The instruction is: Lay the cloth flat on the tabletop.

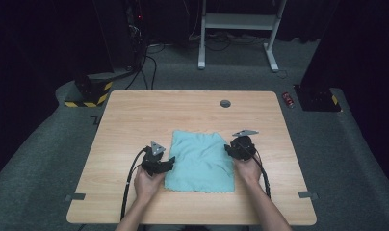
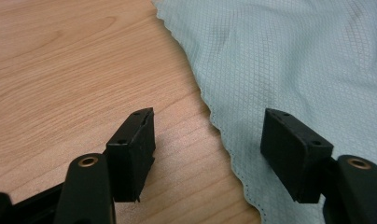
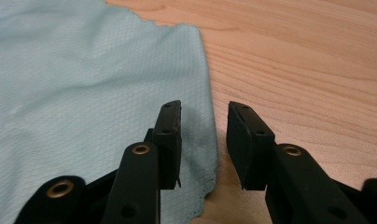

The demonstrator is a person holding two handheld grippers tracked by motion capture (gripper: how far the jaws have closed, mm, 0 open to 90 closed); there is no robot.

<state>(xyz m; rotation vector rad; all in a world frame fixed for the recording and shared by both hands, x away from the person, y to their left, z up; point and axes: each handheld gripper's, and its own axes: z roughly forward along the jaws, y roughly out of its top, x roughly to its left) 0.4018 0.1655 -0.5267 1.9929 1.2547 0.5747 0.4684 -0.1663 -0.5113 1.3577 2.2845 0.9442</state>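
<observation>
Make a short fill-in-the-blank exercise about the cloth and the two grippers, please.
1. The cloth lying on the table has a light ____ colour.
2. The jaws of the left gripper stand ____, astride the cloth's edge.
3. The right gripper is at the cloth's ____ edge in the high view.
4. The table top is made of ____.

Missing words: blue; open; right; wood

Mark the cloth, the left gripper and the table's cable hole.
Light blue square microfibre cloth (image 1: 200, 161): high view, its middle.
Left gripper (image 2: 207, 149): left gripper view, midway between fingers.
Grey round cable hole (image 1: 225, 103): high view, its centre.
</observation>
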